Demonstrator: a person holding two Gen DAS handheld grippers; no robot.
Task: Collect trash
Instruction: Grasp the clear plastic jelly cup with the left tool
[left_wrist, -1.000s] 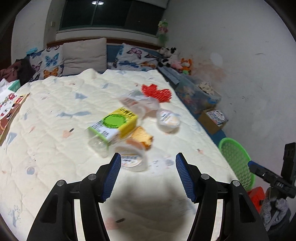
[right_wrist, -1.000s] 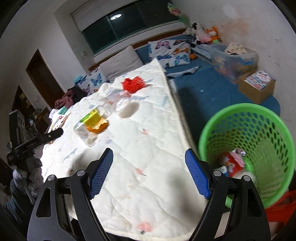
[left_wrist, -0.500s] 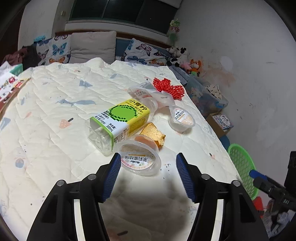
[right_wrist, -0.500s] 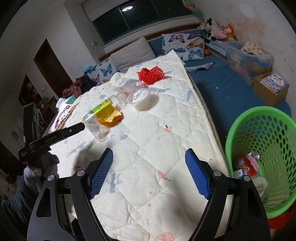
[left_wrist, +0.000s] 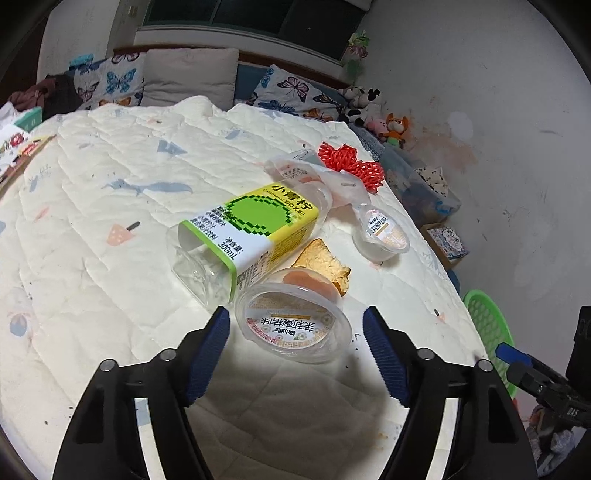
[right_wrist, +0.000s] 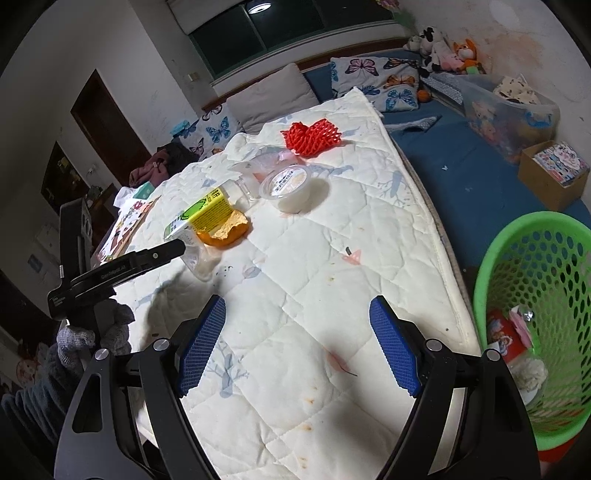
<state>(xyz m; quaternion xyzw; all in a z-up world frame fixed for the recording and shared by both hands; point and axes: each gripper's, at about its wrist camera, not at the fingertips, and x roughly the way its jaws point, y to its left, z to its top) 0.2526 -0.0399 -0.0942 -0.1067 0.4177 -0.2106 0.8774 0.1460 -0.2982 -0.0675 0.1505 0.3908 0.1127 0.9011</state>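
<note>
Left wrist view: left gripper (left_wrist: 295, 328) opening around a jelly cup (left_wrist: 293, 323) on the quilt (left_wrist: 92, 221) (pads not touching); right gripper (right_wrist: 297, 332) spread wide, empty, beside the green basket (right_wrist: 535, 258)

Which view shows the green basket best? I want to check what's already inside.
The right wrist view: the green basket faces the camera with its opening and the trash inside visible. The left wrist view catches only part of its rim past the bed's edge.
</note>
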